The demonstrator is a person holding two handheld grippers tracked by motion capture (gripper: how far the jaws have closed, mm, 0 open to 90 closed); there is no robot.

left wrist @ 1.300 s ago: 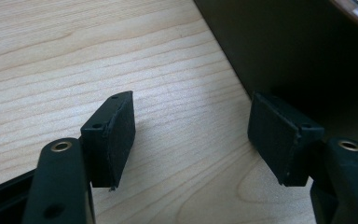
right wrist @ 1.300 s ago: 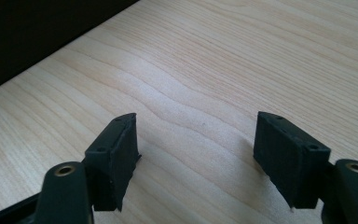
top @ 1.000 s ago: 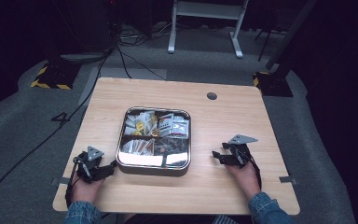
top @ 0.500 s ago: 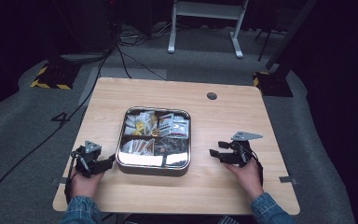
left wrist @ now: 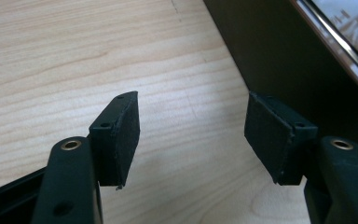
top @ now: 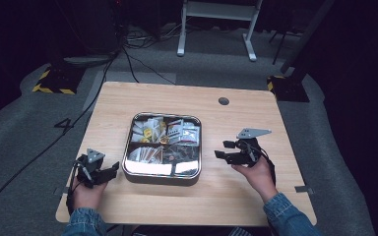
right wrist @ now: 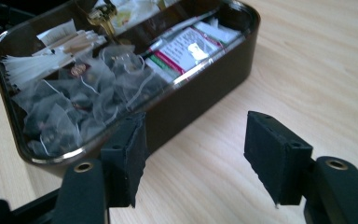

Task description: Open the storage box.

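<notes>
Pale matt wood-grain table (top: pixel 236 123), dark glossy tin (right wrist: pixel 200 91) with shiny metal rim, seemingly gauzy translucent sachets (right wrist: pixel 74 112), matt black claw pads (left wrist: pixel 121 133)

Filled tin (top: pixel 161 173) between two grippers

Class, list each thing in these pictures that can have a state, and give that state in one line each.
Left claw: open, holding nothing, low over the table beside the tin.
Right claw: open, holding nothing, beside the tin.
Tin: lidless, upright on the table, filled.
Tea bags: loose in the tin, in clear sachets.
Table: tin near its middle.
</notes>
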